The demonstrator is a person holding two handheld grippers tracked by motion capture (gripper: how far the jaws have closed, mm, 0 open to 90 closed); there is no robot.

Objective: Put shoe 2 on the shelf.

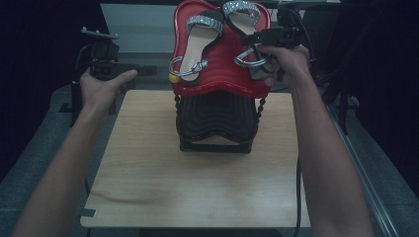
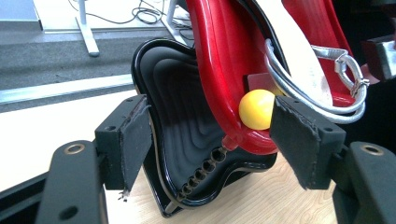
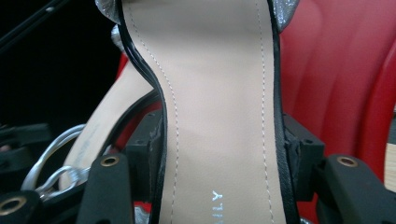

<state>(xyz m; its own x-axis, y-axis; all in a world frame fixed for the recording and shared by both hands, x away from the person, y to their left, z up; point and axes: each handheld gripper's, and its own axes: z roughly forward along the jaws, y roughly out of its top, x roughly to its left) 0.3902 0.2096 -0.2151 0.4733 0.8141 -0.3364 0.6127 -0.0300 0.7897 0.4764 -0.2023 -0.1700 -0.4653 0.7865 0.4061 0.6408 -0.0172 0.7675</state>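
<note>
So from the high view, there's a wooden worktop [image 1: 197, 182] with a black rack [image 1: 217, 123] standing on it, and a red tray [image 1: 222, 74] perched tilted on top. Two sandals lie on the tray: the left sandal [image 1: 197, 47] and the right sandal [image 1: 244, 22], both with sparkly toe straps and silver ankle loops. The right claw [image 1: 257, 38] is at the right sandal, around its heel end, hand wrapped round the handle. The left claw [image 1: 129, 70] hangs off past the worktop's left edge, well clear of the rack.

Left gripper view: jaws stand wide apart with nothing between them. Beyond them you see the black rack, the red tray's edge, a yellow ball [image 2: 257, 109] tucked against the tray's rim, and the left sandal's silver loop [image 2: 317, 102].

Right gripper view: the right sandal's beige insole [image 3: 219, 116] runs straight up between the jaws, which sit wide on either side, right at its black edges. Can't tell for sure whether the pads actually press on it.
</note>
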